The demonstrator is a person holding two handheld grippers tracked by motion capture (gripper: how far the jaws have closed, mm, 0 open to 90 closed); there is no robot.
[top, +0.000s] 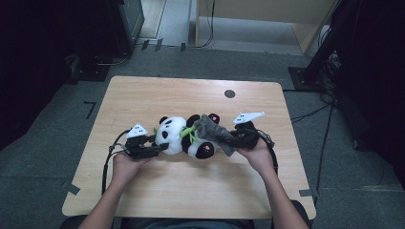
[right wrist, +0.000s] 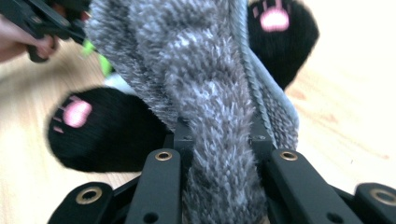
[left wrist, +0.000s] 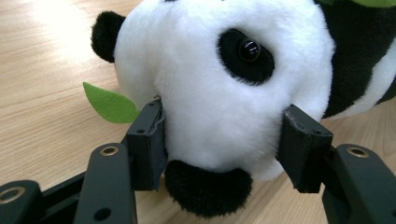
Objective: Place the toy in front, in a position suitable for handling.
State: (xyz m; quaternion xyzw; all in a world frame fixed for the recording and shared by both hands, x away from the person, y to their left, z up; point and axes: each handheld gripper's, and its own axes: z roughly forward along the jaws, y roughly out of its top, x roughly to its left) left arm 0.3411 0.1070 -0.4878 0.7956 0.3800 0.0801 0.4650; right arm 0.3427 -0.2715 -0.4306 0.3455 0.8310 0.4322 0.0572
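Note:
A black-and-white panda plush (top: 179, 133) lies on its side in the middle of the wooden table (top: 191, 191), head toward the left. My left gripper (top: 160, 148) clamps the white head (left wrist: 219, 84), one pad pressing each cheek. A green felt leaf (left wrist: 109, 103) sticks out beside the head. My right gripper (top: 229, 140) is shut on a fuzzy grey knitted cloth (top: 212, 131) that drapes over the panda's lower body. In the right gripper view the cloth (right wrist: 201, 70) runs up between the jaws, with black feet bearing pink paw prints (right wrist: 93, 126) on either side of it.
A small black round disc (top: 229, 93) sits in the tabletop near the far edge. Dark equipment stands and cables (top: 329, 71) crowd the floor at the right. Bare wood stretches in front of the plush and behind it.

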